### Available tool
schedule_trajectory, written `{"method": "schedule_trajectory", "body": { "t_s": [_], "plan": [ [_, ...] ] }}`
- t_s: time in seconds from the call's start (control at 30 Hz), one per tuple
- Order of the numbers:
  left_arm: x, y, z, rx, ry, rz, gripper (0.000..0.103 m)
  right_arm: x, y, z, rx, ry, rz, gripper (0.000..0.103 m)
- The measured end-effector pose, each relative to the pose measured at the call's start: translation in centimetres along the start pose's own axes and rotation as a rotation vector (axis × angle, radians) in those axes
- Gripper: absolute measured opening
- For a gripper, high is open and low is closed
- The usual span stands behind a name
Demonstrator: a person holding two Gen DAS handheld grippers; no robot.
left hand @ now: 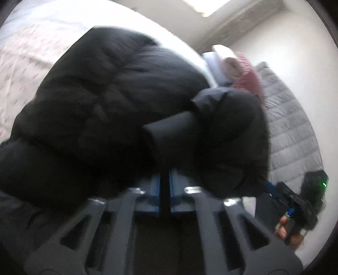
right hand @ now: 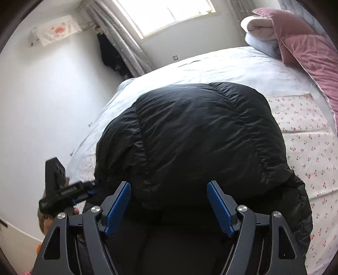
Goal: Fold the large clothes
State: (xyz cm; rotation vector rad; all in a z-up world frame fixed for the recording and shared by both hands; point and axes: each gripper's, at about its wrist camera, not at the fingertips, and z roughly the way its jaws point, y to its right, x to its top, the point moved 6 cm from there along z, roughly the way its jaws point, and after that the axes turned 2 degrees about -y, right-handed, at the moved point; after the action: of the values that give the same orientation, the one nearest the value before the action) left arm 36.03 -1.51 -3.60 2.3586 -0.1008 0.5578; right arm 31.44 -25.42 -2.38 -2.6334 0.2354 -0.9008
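Observation:
A puffy black down jacket [left hand: 95,95] [right hand: 190,137] lies bunched on the bed. In the left wrist view my left gripper [left hand: 166,177] is shut, its blue pads [left hand: 155,186] pinching a thin fold of the jacket's black fabric just below a sleeve cuff [left hand: 169,135]. In the right wrist view my right gripper [right hand: 169,201] stands open over the jacket's near edge, with nothing pressed between its blue pads [right hand: 118,203]. Each gripper also shows in the other view: the right gripper [left hand: 295,207] in a hand at the lower right, the left gripper [right hand: 63,190] at the jacket's left side.
The bed has a white and floral sheet [right hand: 306,148] [left hand: 21,63]. Folded pink and white bedding [right hand: 295,42] [left hand: 232,65] is piled at its head beside a grey quilted headboard [left hand: 291,127]. A window [right hand: 169,12] and curtain [right hand: 118,31] lie beyond the bed.

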Motion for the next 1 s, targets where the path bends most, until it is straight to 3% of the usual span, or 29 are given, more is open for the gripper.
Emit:
{"method": "schedule_trajectory", "body": {
  "t_s": [0.2, 0.33, 0.43, 0.53, 0.63, 0.73, 0.8, 0.93, 1.0],
  "plan": [
    [3.9, 5.0, -6.7, 0.073, 0.239, 0.174, 0.006, 0.4, 0.3, -0.4, -0.017, 0.01, 0.009, 0.076],
    [8.0, 5.7, -10.1, 0.2, 0.352, 0.233, 0.006, 0.8, 0.1, -0.5, -0.015, 0.03, 0.02, 0.076],
    [10.3, 2.6, -10.2, 0.32, 0.334, 0.181, 0.006, 1.7, -0.5, -0.4, -0.019, 0.054, 0.015, 0.076],
    [10.7, -2.0, -8.2, 0.551, 0.292, 0.167, 0.006, 3.9, -1.5, 0.4, -0.032, 0.1, 0.0, 0.076],
    [10.0, -5.7, -4.6, 0.64, 0.197, 0.143, 0.006, 6.5, -2.9, 2.8, -0.054, 0.126, -0.012, 0.077],
    [9.5, -6.8, -3.1, 0.623, 0.121, 0.11, 0.008, 7.8, -3.6, 6.4, -0.098, 0.093, -0.015, 0.078],
    [9.3, -6.3, -5.1, 0.549, 0.164, 0.033, 0.011, 7.8, -3.8, 8.4, -0.15, 0.066, -0.026, 0.078],
    [9.4, -2.1, -10.0, 0.506, 0.361, 0.089, 0.052, 7.6, -4.4, 9.6, -0.208, 0.091, -0.074, 0.086],
    [9.1, 1.3, -10.6, 0.487, 0.417, 0.172, 0.06, 7.4, -4.7, 9.8, -0.229, 0.097, -0.094, 0.088]
  ]
}}
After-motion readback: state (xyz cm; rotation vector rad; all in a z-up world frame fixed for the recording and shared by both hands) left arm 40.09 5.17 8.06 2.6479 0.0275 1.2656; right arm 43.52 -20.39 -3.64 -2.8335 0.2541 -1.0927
